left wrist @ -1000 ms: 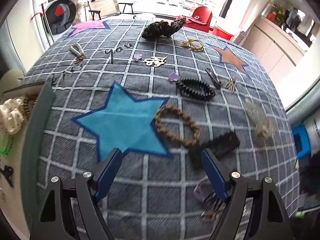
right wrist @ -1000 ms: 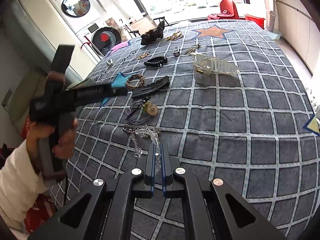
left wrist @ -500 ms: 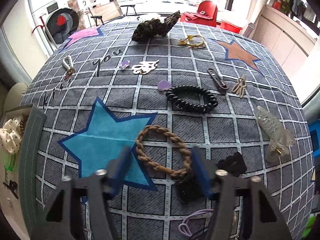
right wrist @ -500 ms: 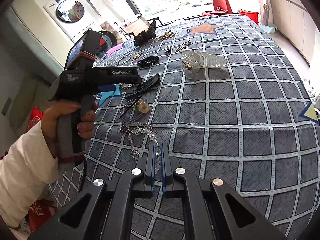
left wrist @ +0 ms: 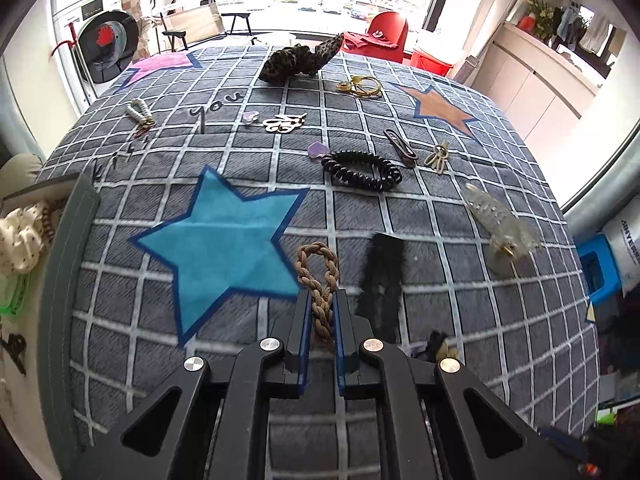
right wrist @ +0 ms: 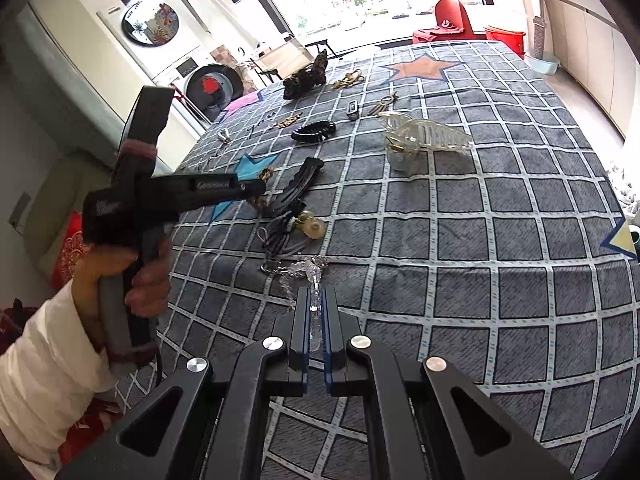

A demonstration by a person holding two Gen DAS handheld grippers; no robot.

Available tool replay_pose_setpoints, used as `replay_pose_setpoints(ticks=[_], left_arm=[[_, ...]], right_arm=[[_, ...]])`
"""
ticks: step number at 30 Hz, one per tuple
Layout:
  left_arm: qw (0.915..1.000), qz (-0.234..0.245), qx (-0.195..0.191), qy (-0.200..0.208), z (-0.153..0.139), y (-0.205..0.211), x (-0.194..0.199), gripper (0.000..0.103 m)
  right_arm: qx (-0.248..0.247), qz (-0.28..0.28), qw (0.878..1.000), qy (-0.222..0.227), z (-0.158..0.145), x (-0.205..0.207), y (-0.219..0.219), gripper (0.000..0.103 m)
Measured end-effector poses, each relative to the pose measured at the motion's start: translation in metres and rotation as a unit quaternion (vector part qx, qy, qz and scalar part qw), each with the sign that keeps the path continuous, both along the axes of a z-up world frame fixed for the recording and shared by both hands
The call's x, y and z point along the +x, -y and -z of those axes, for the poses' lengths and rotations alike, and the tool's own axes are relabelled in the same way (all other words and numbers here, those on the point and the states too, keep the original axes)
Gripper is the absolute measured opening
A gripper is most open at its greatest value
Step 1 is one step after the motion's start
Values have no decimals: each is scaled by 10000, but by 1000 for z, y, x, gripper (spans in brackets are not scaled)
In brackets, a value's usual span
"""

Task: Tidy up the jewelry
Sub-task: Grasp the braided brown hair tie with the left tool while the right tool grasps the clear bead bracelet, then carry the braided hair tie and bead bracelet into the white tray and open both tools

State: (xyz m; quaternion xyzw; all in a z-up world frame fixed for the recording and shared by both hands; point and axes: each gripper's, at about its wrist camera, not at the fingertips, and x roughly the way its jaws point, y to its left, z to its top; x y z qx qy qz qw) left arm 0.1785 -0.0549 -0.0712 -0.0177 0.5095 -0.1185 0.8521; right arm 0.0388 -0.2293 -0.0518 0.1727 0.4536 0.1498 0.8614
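Observation:
A brown braided hair band [left wrist: 318, 264] is pinched into a narrow loop between the blue pads of my left gripper [left wrist: 320, 296]. The jaws are closing on it, just above the checked bedspread [left wrist: 460, 320]. In the right wrist view a hand holds that left gripper [right wrist: 256, 191] over the blue star, with a bit of the braid [right wrist: 266, 176] showing at its tip. My right gripper [right wrist: 316, 292] is shut on a clear crystal bead strand [right wrist: 304, 270], whose far end lies on the cover.
A black hair clip [left wrist: 380, 280], a black spiral hair tie [left wrist: 362, 170], a clear claw clip [left wrist: 500, 224] and a leopard scrunchie [left wrist: 300, 62] lie on the bedspread. A grey box [left wrist: 64, 260] holding hair pieces stands at the left edge.
My left gripper came forward over the brown braided band and closed on it, squeezing the round ring into a narrow loop. The right gripper has kept still on the crystal strand.

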Motion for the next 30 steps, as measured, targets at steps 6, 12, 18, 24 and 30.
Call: replay_pose_setpoints(ticks=[6,12,18,24,30], left_arm=[[9998,26,-45,206,-16,-22,-31,12],[9988,65,-121,466,-34,-44,-59,12],[9980,-40,-225,588,-45,-70,-82,12],[9963,-247,-245,788,-57,-101,-100,12],[9932,-538,-258,995,-69,-137,-116,12]], right_arm=[[-18,-153,9998,161,-19,1,-15,5],[-122,-333,9988,344,-38,2,-34,5],[-211,-501,9974,470,-55,4,-55,5],[-338,-718,9952,579,-70,9,-81,5],[-372,-990,9921,679,-86,19,-113,5]])
